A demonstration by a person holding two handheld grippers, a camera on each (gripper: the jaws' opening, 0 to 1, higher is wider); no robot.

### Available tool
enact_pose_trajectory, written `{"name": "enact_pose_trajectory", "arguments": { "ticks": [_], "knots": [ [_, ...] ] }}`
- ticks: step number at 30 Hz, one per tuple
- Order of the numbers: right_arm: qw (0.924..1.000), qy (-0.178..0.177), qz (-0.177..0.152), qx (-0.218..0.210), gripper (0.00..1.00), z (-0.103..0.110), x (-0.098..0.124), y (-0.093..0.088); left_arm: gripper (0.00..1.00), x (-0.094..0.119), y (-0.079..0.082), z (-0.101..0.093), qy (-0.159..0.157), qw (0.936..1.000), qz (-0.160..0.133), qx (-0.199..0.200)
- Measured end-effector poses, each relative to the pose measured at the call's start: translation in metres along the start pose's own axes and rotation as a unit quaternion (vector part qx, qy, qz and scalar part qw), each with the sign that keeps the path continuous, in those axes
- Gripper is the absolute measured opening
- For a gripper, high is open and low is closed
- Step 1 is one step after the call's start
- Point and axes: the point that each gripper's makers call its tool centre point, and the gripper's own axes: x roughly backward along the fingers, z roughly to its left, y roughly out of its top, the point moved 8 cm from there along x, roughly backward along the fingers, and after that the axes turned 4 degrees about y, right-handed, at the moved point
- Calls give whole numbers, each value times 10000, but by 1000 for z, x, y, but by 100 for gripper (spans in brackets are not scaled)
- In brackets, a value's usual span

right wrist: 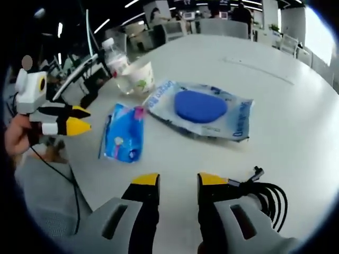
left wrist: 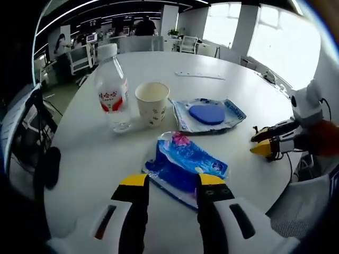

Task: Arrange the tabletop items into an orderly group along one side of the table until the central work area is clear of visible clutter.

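On the white round table (left wrist: 238, 90) a clear water bottle (left wrist: 112, 87) with a red label stands beside a paper cup (left wrist: 152, 102). To their right lies a clear pouch holding a blue oval pad (left wrist: 207, 114). A blue and pink packet (left wrist: 185, 161) lies flat just ahead of my left gripper (left wrist: 172, 182), which is open and holds nothing. My right gripper (right wrist: 178, 182) is also open over bare tabletop, with the pouch (right wrist: 201, 106) ahead of it and the packet (right wrist: 124, 132) ahead to the left. The bottle (right wrist: 117, 66) and cup (right wrist: 142, 78) stand farther back.
A coiled black cable (right wrist: 265, 193) lies by my right gripper's right jaw. A thin white strip (left wrist: 200, 75) lies on the table's far side. Office chairs and desks (left wrist: 79, 58) stand beyond the table edge. A hand holds the left gripper (right wrist: 69, 119) off the table's left edge.
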Motion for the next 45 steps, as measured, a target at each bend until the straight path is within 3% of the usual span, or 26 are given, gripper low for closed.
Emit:
{"name": "enact_pose_trajectory", "arguments": {
  "ticks": [12, 30, 40, 45],
  "knots": [
    [9994, 351, 24, 8, 27, 44, -8, -1, 40, 15, -16, 2, -50, 9999, -74, -67],
    [9974, 697, 163, 24, 29, 91, -25, 5, 49, 27, -31, 8, -208, 9997, -109, -50],
    [9968, 673, 264, -328, 31, 102, -38, 10, 48, 33, -35, 22, -158, 9998, -115, 57],
    [9971, 339, 236, -635, 32, 105, -45, 9, 49, 35, -38, 29, -113, 9998, -119, 90]
  ]
}}
